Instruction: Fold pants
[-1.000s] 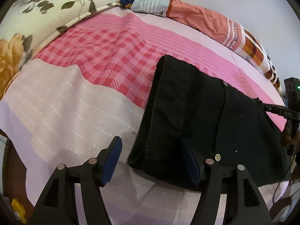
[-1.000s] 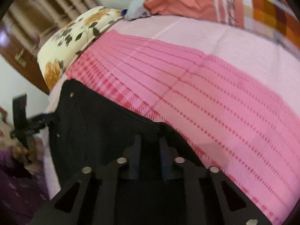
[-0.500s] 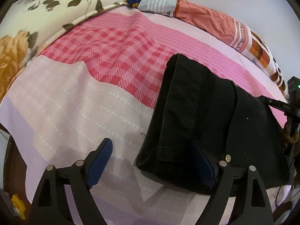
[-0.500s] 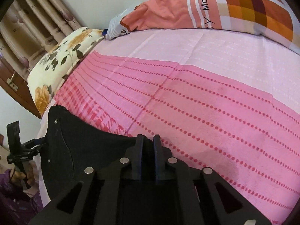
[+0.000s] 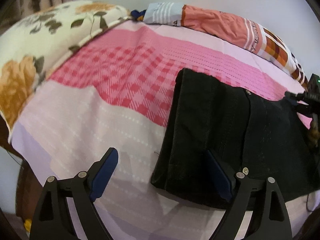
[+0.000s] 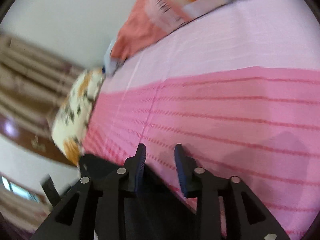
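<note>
Left wrist view: black pants (image 5: 230,132) folded compact, centre-right of frame, flat on pink bedsheet (image 5: 124,76), likely for final tidy. Left gripper (image 5: 164,172) spread wide, hovering low at bottom, holding nothing. Right wrist view: right gripper (image 6: 160,168) parted, empty, tilted, above pants edge, lower left.

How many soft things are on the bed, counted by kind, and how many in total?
Black pants: 1
Flowered pillow: 1
Orange patterned pillow: 1
Pink bedsheet: 1
Total: 4
</note>
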Demonstrator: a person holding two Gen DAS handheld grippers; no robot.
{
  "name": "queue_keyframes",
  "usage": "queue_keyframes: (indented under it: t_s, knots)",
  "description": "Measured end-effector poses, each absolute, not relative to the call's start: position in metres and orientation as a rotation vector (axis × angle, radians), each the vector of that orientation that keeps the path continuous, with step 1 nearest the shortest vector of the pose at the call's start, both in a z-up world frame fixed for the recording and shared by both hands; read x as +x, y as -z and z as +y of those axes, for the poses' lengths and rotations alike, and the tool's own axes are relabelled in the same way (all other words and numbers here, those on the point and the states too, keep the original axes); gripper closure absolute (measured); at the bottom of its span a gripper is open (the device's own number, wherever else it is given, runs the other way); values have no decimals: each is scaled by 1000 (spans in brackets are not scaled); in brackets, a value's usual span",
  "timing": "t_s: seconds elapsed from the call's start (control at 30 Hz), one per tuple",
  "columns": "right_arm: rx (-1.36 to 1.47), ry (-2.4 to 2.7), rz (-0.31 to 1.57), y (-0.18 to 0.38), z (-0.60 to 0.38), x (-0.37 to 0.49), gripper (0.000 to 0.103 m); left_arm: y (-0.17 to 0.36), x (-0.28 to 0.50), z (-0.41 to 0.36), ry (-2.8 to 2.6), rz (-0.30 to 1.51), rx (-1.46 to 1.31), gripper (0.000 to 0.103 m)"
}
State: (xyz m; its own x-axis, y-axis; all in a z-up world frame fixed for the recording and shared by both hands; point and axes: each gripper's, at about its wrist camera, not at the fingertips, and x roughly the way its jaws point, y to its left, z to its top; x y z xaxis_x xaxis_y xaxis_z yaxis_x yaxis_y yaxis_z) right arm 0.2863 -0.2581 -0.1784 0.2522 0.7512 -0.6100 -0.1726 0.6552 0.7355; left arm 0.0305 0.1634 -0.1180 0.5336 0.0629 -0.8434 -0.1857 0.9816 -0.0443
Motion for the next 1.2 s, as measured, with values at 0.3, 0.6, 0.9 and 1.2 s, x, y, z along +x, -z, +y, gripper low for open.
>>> queue_keyframes:
  t_s: [0.3, 0.6, 0.9, 1.2]
  knots:
    - [932, -545, 854, 107, -397, 149, 64, 74, 25, 176, -187, 865, -126, 15]
    - [983, 192, 735, 104, -600, -98, 56, 67, 38, 120, -3, 859, -101, 14]
    - [1077, 321, 713, 150, -634, -152, 55, 77, 43, 77, 64, 893, -62, 14]
    - [1179, 211, 640, 167, -627, -137, 53, 76, 33, 70, 51, 906, -33, 14]
